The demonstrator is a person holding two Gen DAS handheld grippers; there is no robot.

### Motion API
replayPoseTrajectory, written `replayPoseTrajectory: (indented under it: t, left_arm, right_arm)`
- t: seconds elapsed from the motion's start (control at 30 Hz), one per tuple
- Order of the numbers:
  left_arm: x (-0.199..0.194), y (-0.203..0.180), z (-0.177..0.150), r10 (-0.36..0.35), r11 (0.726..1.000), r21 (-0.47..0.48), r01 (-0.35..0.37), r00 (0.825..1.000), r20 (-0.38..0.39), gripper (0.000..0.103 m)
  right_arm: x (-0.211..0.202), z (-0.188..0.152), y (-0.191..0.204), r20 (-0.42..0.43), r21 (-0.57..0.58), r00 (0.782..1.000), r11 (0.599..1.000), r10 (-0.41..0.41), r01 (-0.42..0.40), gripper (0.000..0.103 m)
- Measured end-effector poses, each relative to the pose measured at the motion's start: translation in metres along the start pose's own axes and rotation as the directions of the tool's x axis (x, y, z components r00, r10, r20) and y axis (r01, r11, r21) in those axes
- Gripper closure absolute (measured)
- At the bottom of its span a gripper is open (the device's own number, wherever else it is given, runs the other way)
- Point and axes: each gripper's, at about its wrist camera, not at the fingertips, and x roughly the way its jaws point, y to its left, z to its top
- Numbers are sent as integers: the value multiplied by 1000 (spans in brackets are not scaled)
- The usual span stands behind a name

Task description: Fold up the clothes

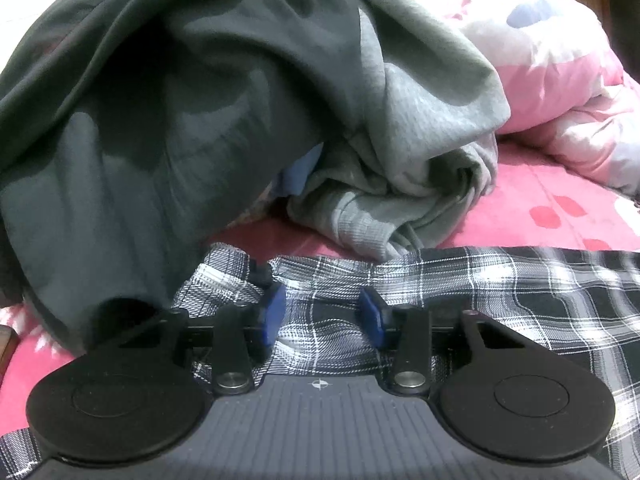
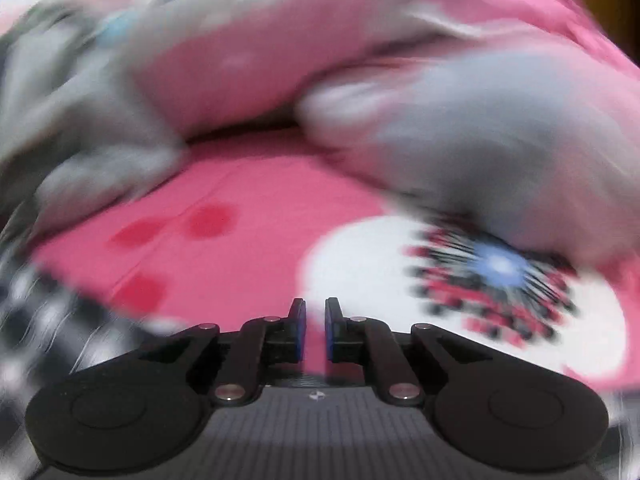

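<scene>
A black-and-white plaid garment lies flat on the pink bed sheet in the left wrist view. My left gripper is open just above the plaid cloth, its blue pads wide apart over the garment's edge. The right wrist view is motion-blurred. My right gripper is nearly shut with a narrow gap and holds nothing, above the pink sheet. A blurred corner of the plaid garment shows at its lower left.
A pile of clothes stands behind the plaid garment: a dark grey piece and a light grey sweatshirt. A pink and white quilt is bunched at the right, and also fills the back of the right wrist view.
</scene>
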Motion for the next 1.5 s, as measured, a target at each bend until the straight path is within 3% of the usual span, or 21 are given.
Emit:
replayPoseTrajectory:
  t: [0.13,0.23,0.33,0.43,0.5,0.57,0.7,0.8,0.83,0.9,0.97,1.03,1.07,1.17,1.27,1.37,1.43,1.47,1.5]
  left_arm:
    - [-1,0,-1,2,1000,2,-2,1000,0,60]
    - [-1,0,0,4,1000,9,-4,1000,-1,60]
    - [-1,-1,0,6,1000,13,-6,1000,-2,60]
    - [-1,-2,0,9,1000,17,-9,1000,-4,60]
    - [-1,-2,-1,11,1000,20,-11,1000,-3,60]
    - [-1,-2,-1,11,1000,21,-11,1000,-3,60]
    - [-2,-2,-1,11,1000,21,-11,1000,-3,60]
    - [-2,-2,-1,13,1000,23,-13,1000,-4,60]
    - [-1,-3,-1,14,1000,24,-14,1000,-4,60]
    - [-1,-4,-1,17,999,29,-17,1000,-3,60]
    - [-1,-4,-1,19,999,33,-19,1000,-3,60]
    - [-1,-5,-1,21,999,36,-21,1000,-4,59]
    - [-1,-5,-1,23,999,39,-22,1000,-4,59]
    - [-1,-7,-1,29,998,49,-29,1000,-5,59]
    - [-1,-8,-1,37,998,59,-36,999,-6,59]
    - [-1,-10,-1,40,997,64,-40,999,-6,59]
    - [-1,-10,-1,41,997,65,-40,999,-6,59]
    - [-1,-10,-1,41,997,67,-41,999,-6,59]
    - [-1,-10,-1,42,997,68,-41,999,-6,59]
  right_arm:
    - [-45,0,-46,107,170,994,985,-30,12,92]
    - [-89,-7,-81,130,194,989,980,-74,47,92]
    - [-118,-18,-125,71,163,993,983,-94,82,91]
    - [-120,-32,-161,-70,98,989,985,-132,139,91]
    - [-106,-42,-179,-138,54,970,976,-200,209,92]
    - [-98,-42,-197,-114,44,960,964,-255,262,94]
    - [-83,-28,-249,-86,134,919,910,-385,393,94]
    - [-79,-19,-282,-106,151,863,850,-493,504,92]
    - [-85,-19,-287,-98,161,857,842,-506,515,92]
    - [-109,-18,-296,-61,205,863,840,-502,503,91]
    - [-138,-18,-301,-41,260,895,860,-444,439,91]
    - [-151,-21,-304,-104,259,928,891,-358,373,91]
    - [-151,-23,-306,-144,240,931,901,-335,361,91]
    - [-133,-35,-315,-263,191,896,890,-359,413,91]
    - [-117,-37,-340,-223,247,876,844,-429,476,95]
    - [-115,-23,-358,-222,292,783,727,-580,621,95]
    - [-127,-15,-350,-201,271,741,691,-641,671,91]
    - [-138,-12,-340,-174,251,746,704,-642,664,91]
    - [-151,-9,-326,-138,226,772,739,-620,634,91]
